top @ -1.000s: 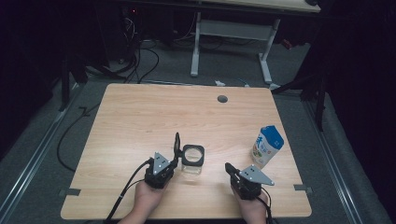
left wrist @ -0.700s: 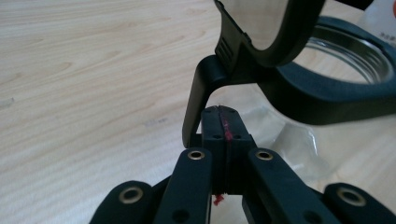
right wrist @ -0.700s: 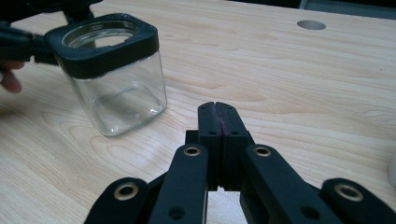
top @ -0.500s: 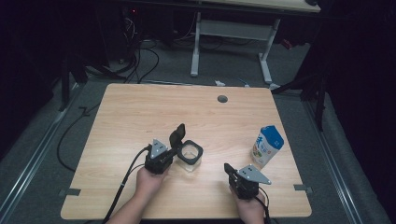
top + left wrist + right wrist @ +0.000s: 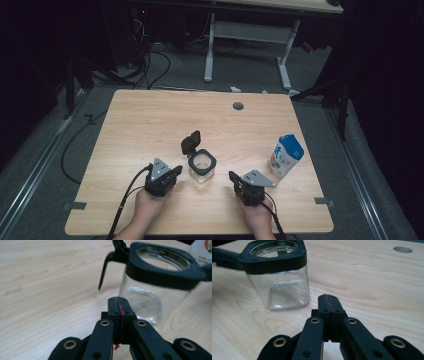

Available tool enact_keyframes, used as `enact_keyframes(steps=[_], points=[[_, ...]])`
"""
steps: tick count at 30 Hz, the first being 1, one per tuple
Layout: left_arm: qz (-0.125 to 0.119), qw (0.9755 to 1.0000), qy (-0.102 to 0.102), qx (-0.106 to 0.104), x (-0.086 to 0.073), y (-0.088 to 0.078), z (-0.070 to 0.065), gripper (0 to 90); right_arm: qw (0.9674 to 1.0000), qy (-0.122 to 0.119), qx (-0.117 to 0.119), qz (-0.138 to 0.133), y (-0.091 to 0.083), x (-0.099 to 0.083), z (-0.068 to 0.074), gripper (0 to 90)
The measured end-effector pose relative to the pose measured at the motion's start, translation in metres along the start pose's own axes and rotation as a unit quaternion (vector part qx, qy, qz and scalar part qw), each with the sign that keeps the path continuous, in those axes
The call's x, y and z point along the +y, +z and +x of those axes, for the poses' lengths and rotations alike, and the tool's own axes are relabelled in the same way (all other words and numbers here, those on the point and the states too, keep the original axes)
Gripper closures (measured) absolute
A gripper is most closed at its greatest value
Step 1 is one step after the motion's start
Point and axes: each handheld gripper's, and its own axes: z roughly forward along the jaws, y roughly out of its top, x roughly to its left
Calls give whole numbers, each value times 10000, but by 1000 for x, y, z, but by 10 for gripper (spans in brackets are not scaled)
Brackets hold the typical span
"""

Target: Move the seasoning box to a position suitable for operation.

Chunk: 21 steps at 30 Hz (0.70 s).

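Observation:
A square clear glass jar (image 5: pixel 201 167) with a black rim stands near the table's front middle, its hinged black lid (image 5: pixel 190 142) flipped up and back. In the left gripper view the jar (image 5: pixel 152 287) sits just beyond my left gripper (image 5: pixel 117 300), whose jaws are pressed together with nothing between them. My left gripper (image 5: pixel 174 173) lies just left of the jar. My right gripper (image 5: pixel 234 178) rests to the jar's right, a short gap away, also shut and empty (image 5: pixel 328 297). The jar (image 5: pixel 279 275) looks empty.
A white and blue milk carton (image 5: pixel 286 156) stands upright near the right edge of the wooden table (image 5: pixel 150 120). A round cable hole (image 5: pixel 238 106) sits at the back. Black cables trail off the front left. A desk frame (image 5: pixel 245 40) stands on the floor beyond.
My left gripper has drawn back toward the front edge, away from the lid. The lid now stands open and tilted back. The right gripper has barely moved.

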Motion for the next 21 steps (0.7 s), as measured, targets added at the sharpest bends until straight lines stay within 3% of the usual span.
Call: enact_keyframes(steps=[4, 10, 16, 21], points=[[-12, 10000, 57, -50, -2, -5, -4, 900, 9999, -120, -31, 57, 19, 14, 1, 899], [-10, 10000, 79, -29, -1, 5, -6, 900, 9997, -198, -113, 132, 42, 31, 0, 898], [-27, 9999, 68, -93, -1, 5, -13, 900, 9997, -212, -64, 66, 44, 36, 3, 899], [-52, 10000, 56, -4, -2, 0, -6, 900, 9996, -275, 72, 62, 46, 35, 3, 900]])
